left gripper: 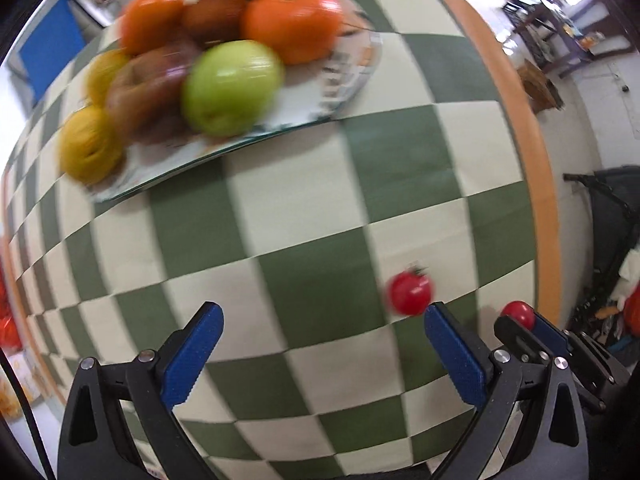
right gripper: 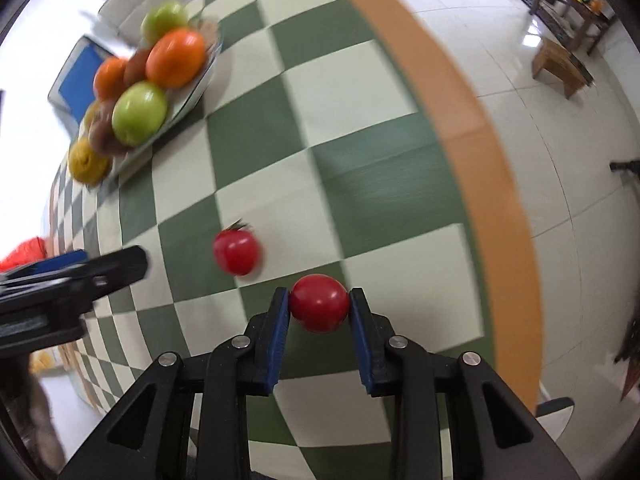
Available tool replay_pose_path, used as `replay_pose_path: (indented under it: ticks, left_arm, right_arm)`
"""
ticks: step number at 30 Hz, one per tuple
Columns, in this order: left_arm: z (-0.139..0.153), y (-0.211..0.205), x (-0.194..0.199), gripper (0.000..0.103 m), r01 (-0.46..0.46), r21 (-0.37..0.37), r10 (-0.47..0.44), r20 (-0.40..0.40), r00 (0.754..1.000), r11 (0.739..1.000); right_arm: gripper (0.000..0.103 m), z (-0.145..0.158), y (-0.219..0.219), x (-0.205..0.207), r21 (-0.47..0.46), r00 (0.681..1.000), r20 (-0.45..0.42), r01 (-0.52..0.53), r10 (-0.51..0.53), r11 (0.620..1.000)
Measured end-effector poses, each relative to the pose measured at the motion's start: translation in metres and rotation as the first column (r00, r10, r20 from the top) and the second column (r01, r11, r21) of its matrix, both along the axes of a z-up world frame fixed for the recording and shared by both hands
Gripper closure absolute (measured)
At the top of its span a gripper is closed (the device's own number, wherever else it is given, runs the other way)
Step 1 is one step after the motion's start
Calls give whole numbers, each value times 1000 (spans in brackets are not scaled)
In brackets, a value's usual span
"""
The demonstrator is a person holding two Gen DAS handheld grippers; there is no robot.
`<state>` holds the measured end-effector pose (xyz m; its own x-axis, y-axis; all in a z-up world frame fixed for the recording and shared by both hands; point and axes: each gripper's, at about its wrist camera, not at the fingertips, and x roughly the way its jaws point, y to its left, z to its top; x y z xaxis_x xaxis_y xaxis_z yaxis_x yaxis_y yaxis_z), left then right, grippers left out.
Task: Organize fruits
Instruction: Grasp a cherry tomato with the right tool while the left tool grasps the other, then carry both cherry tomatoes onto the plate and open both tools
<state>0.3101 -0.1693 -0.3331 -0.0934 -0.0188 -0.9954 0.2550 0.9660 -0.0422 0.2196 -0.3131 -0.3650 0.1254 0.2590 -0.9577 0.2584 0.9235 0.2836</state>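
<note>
**Tomato clamped in the right fingers, second one waiting on the desk**

Tomato number one sits squarely between the right gripper's blue fingers, both pads pressing on its sides, so that's a firm hold, raised a little off the checkered desk by the look of it. Why hold it there? My guess is it's bound for the plate with the rest of the fruit.

Over on the other side, the left gripper has its fingers spread wide with nothing between them, only cloth below. Just beyond its right finger lies the second tomato, stem up, loose on the desk, outside the gap rather than in it. From the right wrist view that same tomato is a short way ahead and to the left of the held one.

Further out, well apart from both tomatoes, the glass plate carries the pile: green apples, oranges, a reddish apple and yellow fruit, heaped together. The view is blurred there, so finer detail is lost. Space remains at the plate's near right edge, a likely landing spot.
</note>
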Motion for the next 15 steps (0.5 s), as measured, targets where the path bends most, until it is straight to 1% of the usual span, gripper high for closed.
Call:
replay_pose_path:
  ticks: [3,4,5,6,8,9,10,11,12,13,15]
  left_arm:
    - [-10,-24,0,3,55,-29,-55,-16,998,998]
    - [-14,-27,2,10,67,-34,-68,-20,998,997]
    - [-16,-32,0,19,82,-46,-84,-25,996,996]
    - [-18,-39,-1,25,98,-51,-100,-33,994,994]
    - [-23,-47,-3,43,127,-56,-130,-53,990,990]
    - [-25,-50,-4,48,136,-57,-140,-60,988,989]
    - [-27,-52,-4,59,142,-55,-146,-63,987,988]
    - [-30,-53,-4,68,146,-54,-149,-67,987,988]
    - [-31,-53,-3,69,144,-55,-148,-70,986,988]
    - [-28,-52,-3,75,143,-64,-146,-54,988,988]
    - [-24,-48,-3,76,135,-75,-138,-42,989,988]
  right_arm:
    - [71,3,-20,-6,-9,999,0,41,-41,999]
    - [71,3,-26,-5,-12,999,-4,49,-49,999]
    - [71,3,-31,-7,-16,998,-7,60,-60,998]
    - [71,3,-35,-7,-19,998,-11,69,-70,997]
    - [71,1,-44,-8,-23,996,-20,87,-87,996]
    - [71,1,-47,-8,-27,995,-22,92,-93,995]
    - [71,2,-52,-1,-27,995,-25,97,-98,995]
    - [71,3,-55,-1,-26,994,-29,103,-104,994]
    - [71,3,-56,0,-25,994,-32,107,-107,994]
    - [70,3,-56,0,-27,994,-32,108,-109,994]
    - [70,3,-56,2,-26,994,-32,108,-109,994]
